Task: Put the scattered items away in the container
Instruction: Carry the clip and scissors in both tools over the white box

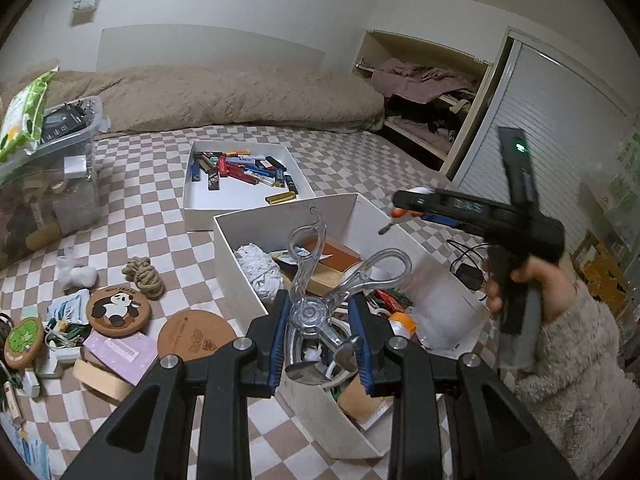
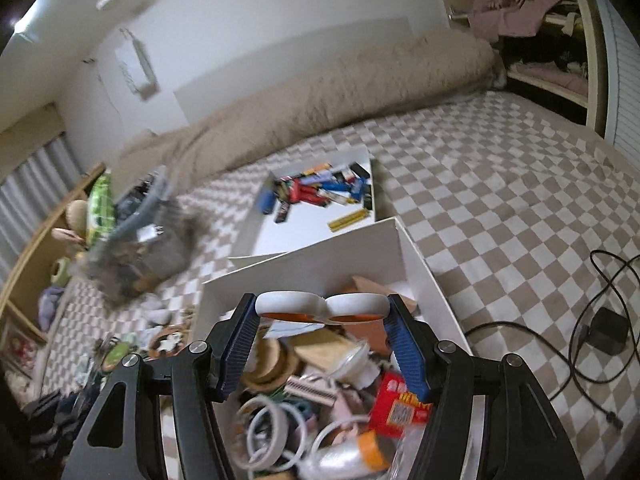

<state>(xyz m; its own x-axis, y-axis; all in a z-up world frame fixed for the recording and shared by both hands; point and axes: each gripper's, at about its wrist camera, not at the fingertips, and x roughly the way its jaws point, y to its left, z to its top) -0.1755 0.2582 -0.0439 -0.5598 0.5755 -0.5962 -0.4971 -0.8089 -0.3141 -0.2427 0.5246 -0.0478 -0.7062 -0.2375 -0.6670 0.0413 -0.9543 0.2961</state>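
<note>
Over the white box (image 1: 230, 240), my left gripper (image 1: 320, 301) is shut on a clear plastic scissor-handled tool (image 1: 310, 312), gripped at its pivot with the handles pointing away. In the right wrist view my right gripper (image 2: 322, 307) is shut on a white and orange two-loop item (image 2: 322, 305), held crosswise above the same white box (image 2: 320, 264), which is full of mixed items. The right gripper (image 1: 408, 202) also shows at the box's far right, held by a hand in a fuzzy sleeve. Left of the box lie a panda coaster (image 1: 118, 306), a brown coaster (image 1: 196, 332) and a rope knot (image 1: 146, 276).
A flat white tray of lighters (image 1: 192, 200) lies behind the box on the checkered bed cover. A clear plastic bin (image 1: 52, 176) stands at the left, a beige blanket (image 1: 240, 96) at the back. A black charger and cable (image 2: 606, 332) lie right of the box.
</note>
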